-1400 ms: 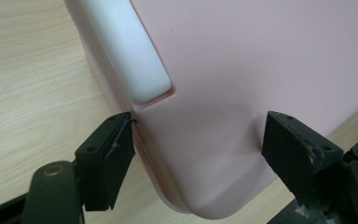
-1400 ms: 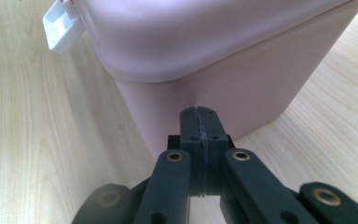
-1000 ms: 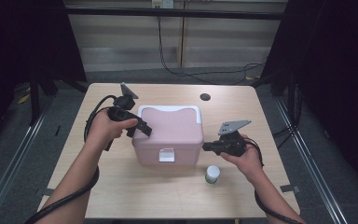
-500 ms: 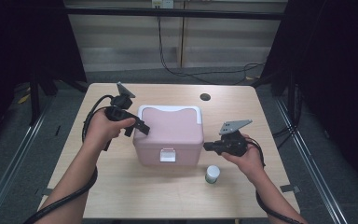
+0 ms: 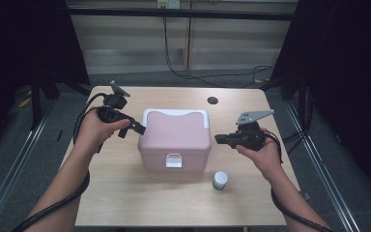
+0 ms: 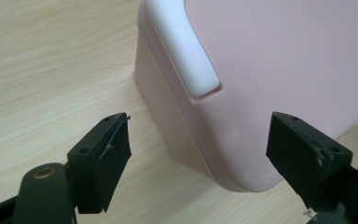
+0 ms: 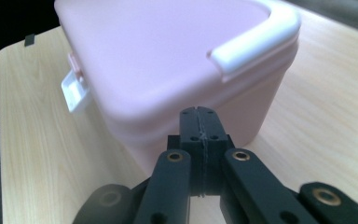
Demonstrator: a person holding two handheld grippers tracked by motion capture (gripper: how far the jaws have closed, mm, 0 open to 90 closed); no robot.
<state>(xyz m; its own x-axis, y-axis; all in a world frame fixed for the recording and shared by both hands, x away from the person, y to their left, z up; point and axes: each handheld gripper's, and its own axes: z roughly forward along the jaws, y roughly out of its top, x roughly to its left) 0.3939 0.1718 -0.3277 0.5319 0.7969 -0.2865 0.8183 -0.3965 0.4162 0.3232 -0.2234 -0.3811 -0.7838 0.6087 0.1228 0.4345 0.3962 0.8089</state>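
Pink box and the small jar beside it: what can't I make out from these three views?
- Pink box: its contents; the shut lid hides them in the high view.
- Box's white latch: too small in the high view to tell whether it is fastened; seen side-on in the right gripper view.
- Small jar: its label is too small to read.
- Left claw: the box's lower corner runs off the bottom edge between its open jaws.

Light wooden table (image 5: 125, 203) with a small dark round hole (image 5: 212, 100) near its far edge. Pink box (image 5: 175, 140) with white handle and white front latch stands at the middle. Small white jar (image 5: 220, 180) with a green band stands near the box's front right corner, apart from it.
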